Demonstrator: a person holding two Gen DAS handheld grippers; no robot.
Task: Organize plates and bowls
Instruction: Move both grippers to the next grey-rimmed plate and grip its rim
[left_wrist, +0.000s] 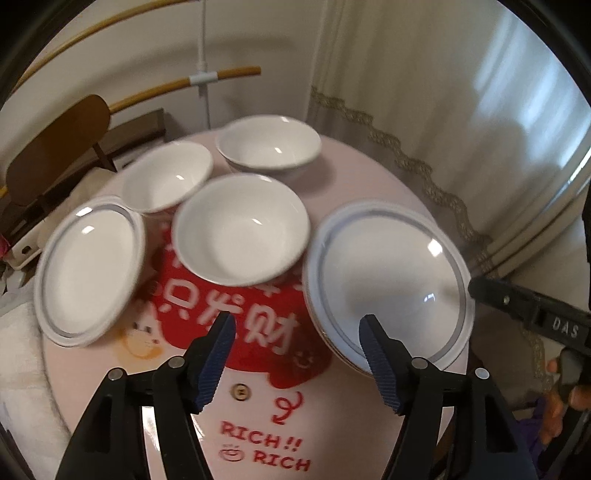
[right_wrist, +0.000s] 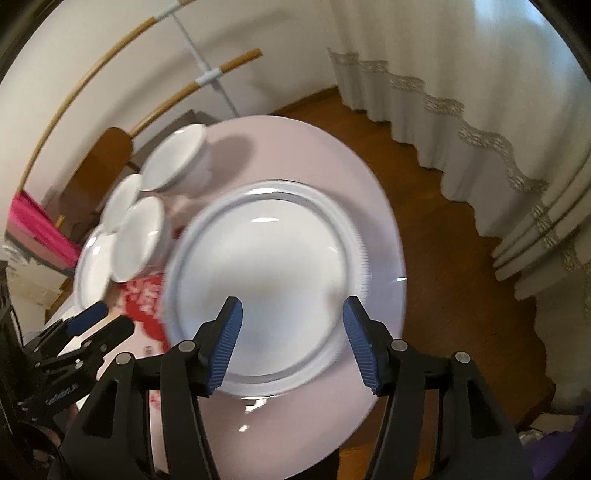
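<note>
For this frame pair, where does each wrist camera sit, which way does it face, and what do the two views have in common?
Left wrist: on the left gripper, jaws open and empty, angled down at the round table with three bowls and two plates; the right gripper and a hand show at right.
Right wrist: on the right gripper, open and empty, looking down over the near plate; the left gripper shows at lower left.
Shared: the table, near plate, bowls, far plate, curtain.
</note>
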